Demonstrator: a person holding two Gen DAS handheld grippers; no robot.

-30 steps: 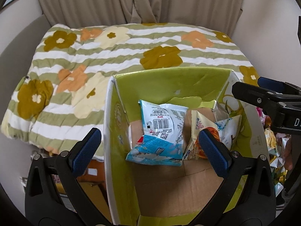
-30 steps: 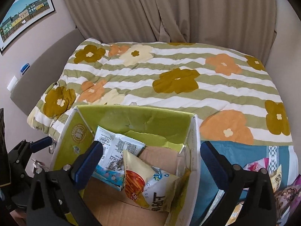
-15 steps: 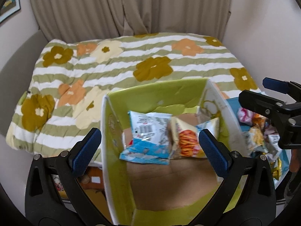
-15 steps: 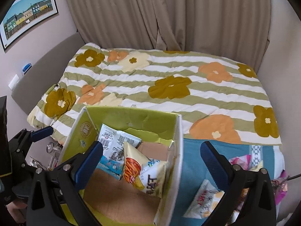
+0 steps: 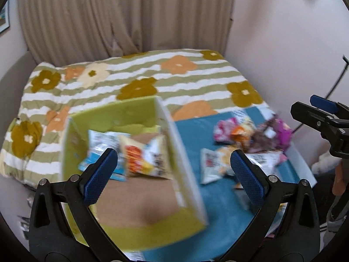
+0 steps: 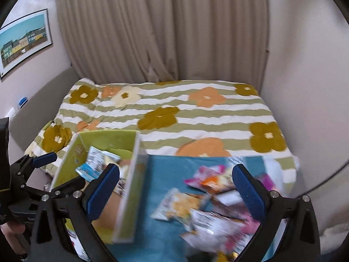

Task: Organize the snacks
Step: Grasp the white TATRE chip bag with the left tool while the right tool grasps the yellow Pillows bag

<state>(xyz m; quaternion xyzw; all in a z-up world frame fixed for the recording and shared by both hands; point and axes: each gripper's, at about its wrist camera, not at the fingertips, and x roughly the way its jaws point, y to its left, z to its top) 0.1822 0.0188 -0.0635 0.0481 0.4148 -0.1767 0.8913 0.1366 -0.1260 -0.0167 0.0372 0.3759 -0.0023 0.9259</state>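
green cardboard box [image 5: 135, 235] sits on the bed's teal mat [image 5: 192, 135], with a blue-white packet [image 5: 98, 144] and an orange cheese packet [image 5: 141, 157] already inside. loose snacks [image 6: 209, 200] lie heaped on the mat just right of it. left gripper [image 5: 173, 172] and right gripper [image 6: 174, 187] both hang spread wide, grasping nothing. seems a between-picks step; next, i'd say, one must drop onto a loose packet and pinch it.

A flowered striped bed [image 6: 196, 118] carries a teal cloth [image 5: 220, 214], which holds a green box [image 5: 122, 120] and loose snack packets [image 6: 213, 207].
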